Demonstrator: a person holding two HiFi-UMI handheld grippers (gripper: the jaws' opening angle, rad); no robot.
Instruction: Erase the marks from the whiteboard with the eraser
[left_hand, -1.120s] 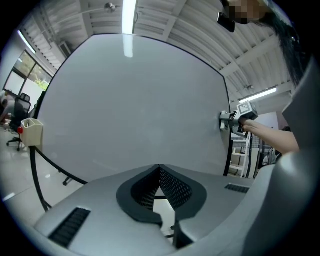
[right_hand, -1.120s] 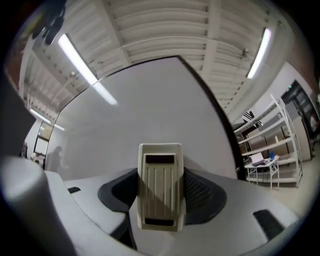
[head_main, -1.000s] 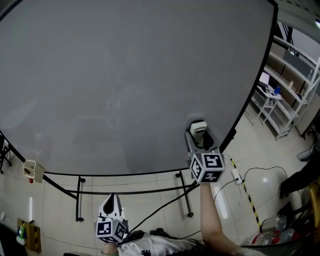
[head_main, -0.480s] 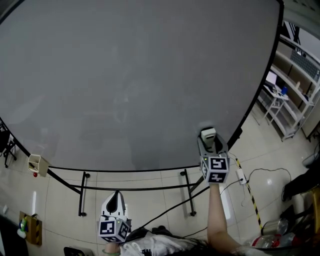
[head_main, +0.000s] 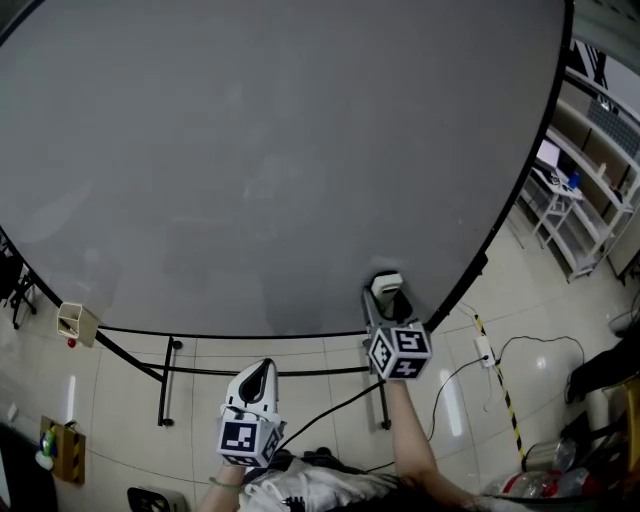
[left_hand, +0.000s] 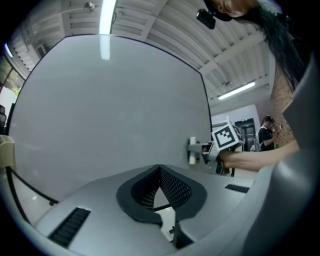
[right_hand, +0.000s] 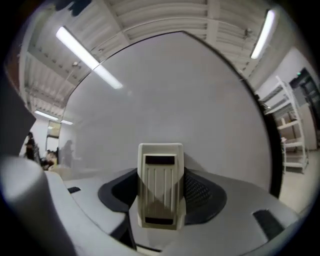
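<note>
A large grey-white whiteboard fills the head view, with only faint smudges near its middle and no clear marks. My right gripper is shut on a cream ribbed eraser, held against the board near its lower right edge; the eraser shows just above the marker cube. My left gripper hangs below the board's bottom edge, away from it, its jaws closed together with nothing between them. In the left gripper view the board is ahead and the eraser shows at the right.
The board stands on a black frame with legs and a cable on the tiled floor. A small box hangs at its lower left. White shelving stands at the right, with a person in the background.
The right gripper with the eraser has slid left and slightly down along the board's lower edge. The left gripper has risen and shifted right.
</note>
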